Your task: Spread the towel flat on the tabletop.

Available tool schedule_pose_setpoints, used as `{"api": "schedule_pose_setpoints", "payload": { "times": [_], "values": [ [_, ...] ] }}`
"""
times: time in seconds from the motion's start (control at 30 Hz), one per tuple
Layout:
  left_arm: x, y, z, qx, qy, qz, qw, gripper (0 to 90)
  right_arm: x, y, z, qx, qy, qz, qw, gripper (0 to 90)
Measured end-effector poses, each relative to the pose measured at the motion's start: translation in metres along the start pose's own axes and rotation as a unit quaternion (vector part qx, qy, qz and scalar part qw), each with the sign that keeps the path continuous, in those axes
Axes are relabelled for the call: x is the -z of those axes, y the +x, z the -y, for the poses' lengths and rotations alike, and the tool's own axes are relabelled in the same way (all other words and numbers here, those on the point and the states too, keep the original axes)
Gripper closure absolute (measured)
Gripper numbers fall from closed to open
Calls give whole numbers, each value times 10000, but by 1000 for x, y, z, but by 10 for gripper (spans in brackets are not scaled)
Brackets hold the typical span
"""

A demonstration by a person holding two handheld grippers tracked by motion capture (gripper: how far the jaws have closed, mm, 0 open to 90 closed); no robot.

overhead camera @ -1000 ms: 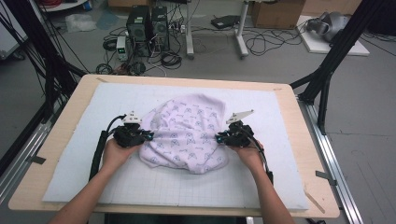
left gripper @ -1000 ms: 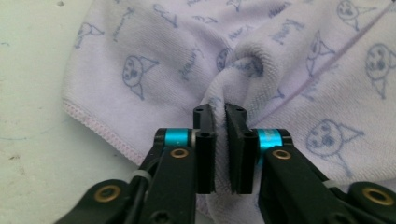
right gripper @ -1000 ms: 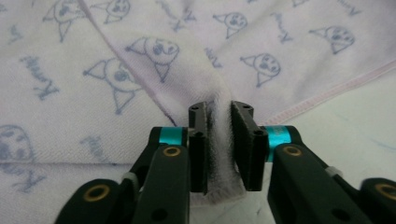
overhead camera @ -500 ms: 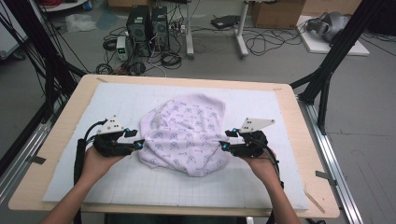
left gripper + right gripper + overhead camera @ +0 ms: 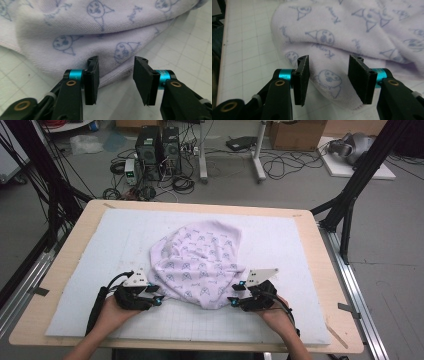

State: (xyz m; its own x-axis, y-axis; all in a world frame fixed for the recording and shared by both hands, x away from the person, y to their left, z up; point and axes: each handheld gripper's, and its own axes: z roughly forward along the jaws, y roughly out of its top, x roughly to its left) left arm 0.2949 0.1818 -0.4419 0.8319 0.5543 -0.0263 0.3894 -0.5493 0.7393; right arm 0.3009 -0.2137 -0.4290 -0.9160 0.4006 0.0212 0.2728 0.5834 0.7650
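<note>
A crumpled lilac printed cloth (image 5: pixel 200 265) lies mid-bench on the white gridded mat (image 5: pixel 300 240), with the left gripper (image 5: pixel 156 297) and right gripper (image 5: pixel 234 300) at its near hem, jaws parted and empty; closing short could pinch one layer or miss.

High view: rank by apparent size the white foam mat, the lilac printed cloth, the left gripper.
1. White foam mat
2. Lilac printed cloth
3. Left gripper, clearly smallest, jaws open, though nearest the camera.
</note>
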Motion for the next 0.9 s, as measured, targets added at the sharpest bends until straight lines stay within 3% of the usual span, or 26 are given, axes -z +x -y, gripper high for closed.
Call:
{"api": "schedule_pose_setpoints", "payload": {
  "times": [0.07,0.13,0.17,0.23,0.33,0.43,0.6,0.7,0.77,0.9],
  "values": [
    [-3,-1,-3,-8,-1,-61,10000,581,-8,0,3,-22,102,-40,9999,520],
    [-5,-1,-5,-61,4,-98,9999,687,-14,1,4,6,205,-53,9998,572],
    [-6,-2,-6,-91,17,-116,9999,770,-16,3,4,-6,222,-18,9998,617],
    [-5,-4,-8,-158,71,-147,9997,829,-16,3,1,29,239,-32,9997,747],
    [3,-6,-8,-192,-7,-141,9997,839,-13,5,-3,28,264,-83,9996,788],
    [24,-4,-8,-195,-195,-195,9994,841,-5,12,-9,80,162,-159,9997,790],
    [73,6,-12,-91,-584,-451,9972,845,26,23,-34,179,-293,-262,9991,791],
    [93,13,-15,-49,-752,-638,9951,846,45,28,-48,240,-536,-250,9980,790],
    [96,19,-15,5,-770,-664,9948,846,54,26,-57,381,-559,-100,9977,789],
    [77,29,-14,125,-567,-678,9960,846,45,4,-54,137,-353,66,9993,788]
  ]
}}
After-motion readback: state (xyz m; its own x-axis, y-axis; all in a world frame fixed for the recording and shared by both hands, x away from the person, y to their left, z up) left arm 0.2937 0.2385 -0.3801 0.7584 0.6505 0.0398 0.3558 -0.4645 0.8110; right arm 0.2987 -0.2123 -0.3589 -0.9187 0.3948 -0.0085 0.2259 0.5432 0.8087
